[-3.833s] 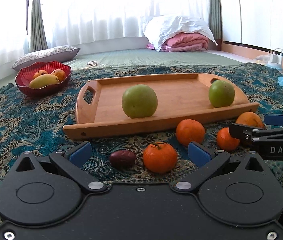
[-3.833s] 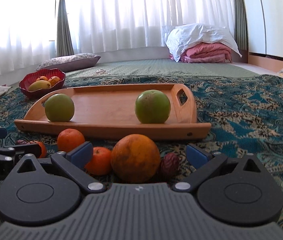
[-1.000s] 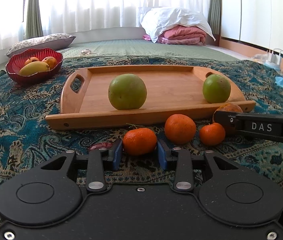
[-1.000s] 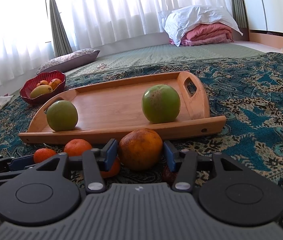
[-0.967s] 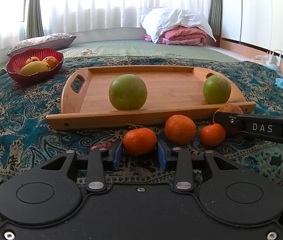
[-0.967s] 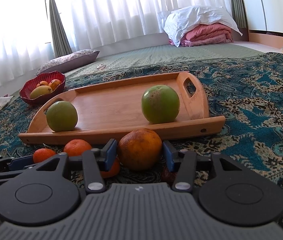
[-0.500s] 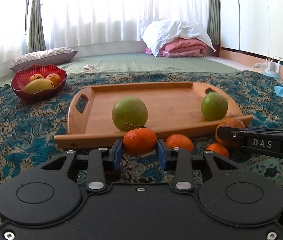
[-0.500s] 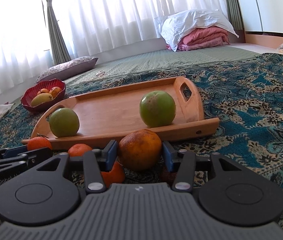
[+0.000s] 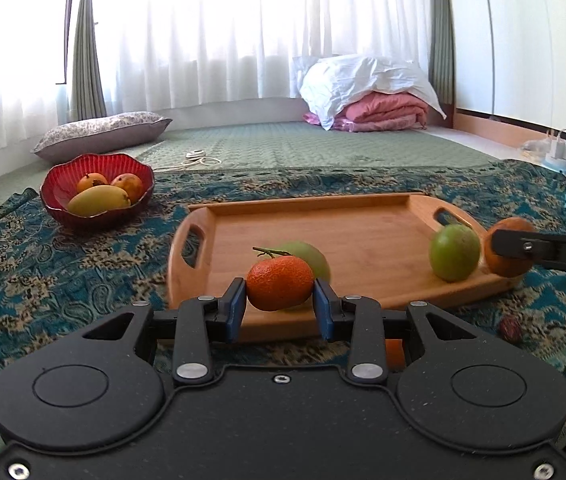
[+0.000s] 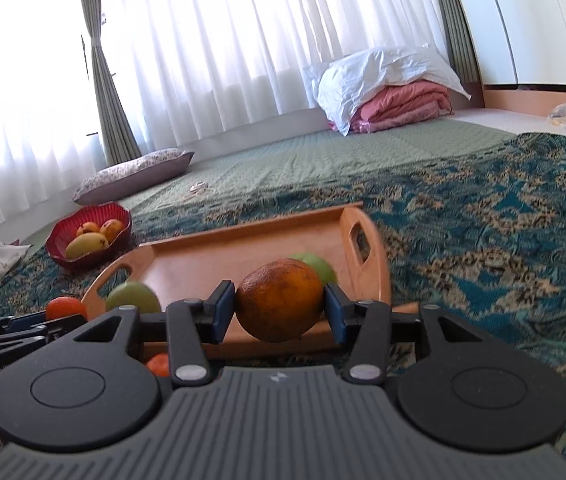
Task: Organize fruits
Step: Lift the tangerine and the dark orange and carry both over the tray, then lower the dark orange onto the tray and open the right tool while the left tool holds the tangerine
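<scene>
The patterned cloth (image 9: 63, 276) is spread wide around the wooden tray (image 9: 347, 236), whose raised rim borders a mostly bare floor (two green fruits (image 9: 454, 252) sit near its front edge). A red bowl (image 9: 95, 184) is set well apart at left. The large orange (image 10: 281, 300) is clamped by the right gripper (image 10: 281, 310), hiding one green fruit. The mandarin (image 9: 279, 283) is clamped by the left gripper (image 9: 279, 306). Loose fruit below is cut off.
</scene>
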`<action>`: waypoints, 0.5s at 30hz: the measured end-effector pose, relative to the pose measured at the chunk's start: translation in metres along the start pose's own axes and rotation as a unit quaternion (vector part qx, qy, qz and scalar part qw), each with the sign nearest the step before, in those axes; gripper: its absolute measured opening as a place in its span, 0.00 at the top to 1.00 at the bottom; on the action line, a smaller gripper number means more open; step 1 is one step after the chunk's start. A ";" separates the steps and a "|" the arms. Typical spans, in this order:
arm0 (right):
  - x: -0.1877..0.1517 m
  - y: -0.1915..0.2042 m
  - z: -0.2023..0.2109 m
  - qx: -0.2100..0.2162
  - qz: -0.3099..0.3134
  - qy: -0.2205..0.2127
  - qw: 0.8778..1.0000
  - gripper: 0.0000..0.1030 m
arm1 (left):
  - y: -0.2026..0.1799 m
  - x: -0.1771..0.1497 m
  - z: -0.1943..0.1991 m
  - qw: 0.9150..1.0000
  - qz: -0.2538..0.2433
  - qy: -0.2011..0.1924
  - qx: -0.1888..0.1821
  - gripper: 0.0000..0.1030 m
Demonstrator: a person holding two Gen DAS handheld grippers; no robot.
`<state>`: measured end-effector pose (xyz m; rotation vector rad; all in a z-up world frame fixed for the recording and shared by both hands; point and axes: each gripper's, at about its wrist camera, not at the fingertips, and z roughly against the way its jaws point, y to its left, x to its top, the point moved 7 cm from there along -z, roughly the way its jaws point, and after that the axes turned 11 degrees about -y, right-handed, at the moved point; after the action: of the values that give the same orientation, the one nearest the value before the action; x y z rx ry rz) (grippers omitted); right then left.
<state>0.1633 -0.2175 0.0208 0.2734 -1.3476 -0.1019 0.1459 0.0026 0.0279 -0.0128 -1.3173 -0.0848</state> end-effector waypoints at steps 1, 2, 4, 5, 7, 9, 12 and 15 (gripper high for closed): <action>0.003 -0.001 -0.001 -0.001 -0.002 -0.002 1.000 0.50 | 0.004 0.004 -0.002 1.000 0.003 0.002 0.002 0.67; 0.007 -0.002 -0.002 -0.002 -0.005 -0.005 1.000 0.50 | 0.007 0.007 -0.005 1.000 0.005 0.003 0.003 0.67; 0.015 -0.004 -0.004 -0.002 -0.009 -0.010 1.000 0.50 | 0.014 0.016 -0.010 1.000 0.010 0.004 0.005 0.67; 0.019 -0.004 -0.005 -0.003 -0.009 -0.013 1.000 0.50 | 0.016 0.021 -0.012 1.000 0.011 0.002 0.006 0.67; 0.027 -0.004 -0.008 -0.003 -0.008 -0.018 1.000 0.50 | 0.020 0.031 -0.017 1.000 0.011 0.000 0.007 0.67; 0.036 -0.003 -0.013 -0.003 -0.011 -0.020 1.000 0.50 | 0.024 0.039 -0.023 1.000 0.016 0.003 0.004 0.67; 0.048 -0.005 -0.020 -0.006 -0.025 -0.025 0.999 0.50 | 0.029 0.048 -0.034 0.999 0.048 0.021 -0.009 0.67; 0.061 -0.007 -0.028 -0.007 -0.035 -0.032 0.999 0.50 | 0.036 0.059 -0.045 0.997 0.072 0.028 -0.017 0.67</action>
<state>0.2043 -0.2342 0.0710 0.3063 -1.4006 -0.1798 0.2065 0.0328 0.0749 -0.1340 -1.2543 0.0157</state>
